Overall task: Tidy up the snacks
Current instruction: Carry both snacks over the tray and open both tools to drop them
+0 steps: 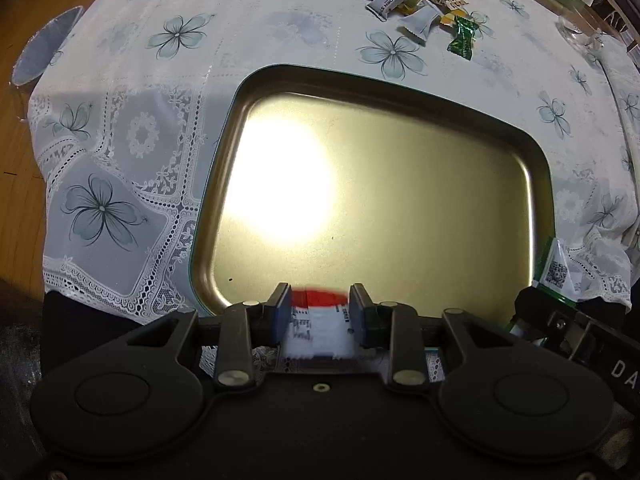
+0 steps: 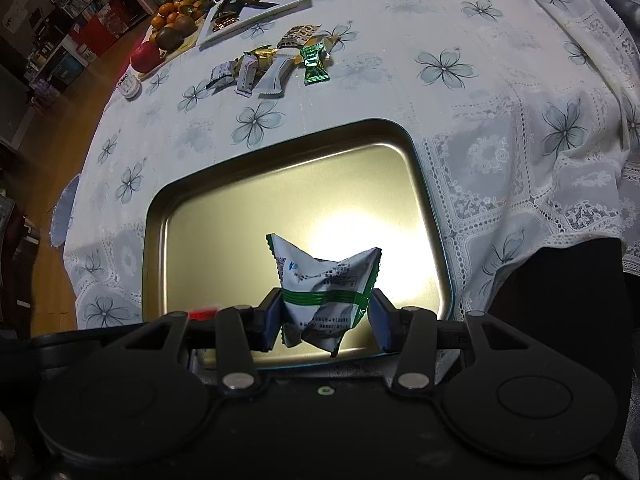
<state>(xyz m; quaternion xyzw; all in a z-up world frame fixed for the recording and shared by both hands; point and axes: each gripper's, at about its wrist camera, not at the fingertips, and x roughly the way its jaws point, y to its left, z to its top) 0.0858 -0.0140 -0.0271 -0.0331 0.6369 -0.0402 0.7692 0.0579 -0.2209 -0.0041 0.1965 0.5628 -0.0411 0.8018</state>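
A red-and-white snack packet (image 1: pixel 318 322) is being clamped between the pads of the left gripper (image 1: pixel 319 314), low in the left wrist view, at the near rim of the gold metal tray (image 1: pixel 400 216). A white packet with green stripes (image 2: pixel 326 294) is being pinched in the right gripper (image 2: pixel 325 320), at the lower middle of the right wrist view, above the tray's bare floor.

The step in hand appears to be the placing of both packets into the tray. It is best done by each packet being carried further inward from the rim and lowered close to the floor before the jaws are parted, so that nothing is being dropped onto the edge. The two grippers are being held close together, so the packets should be set apart to leave room. More wrapped candies (image 1: pixel 420 4) are lying on the floral tablecloth (image 1: pixel 240 40), in the upper part of both views, well apart from the tray.
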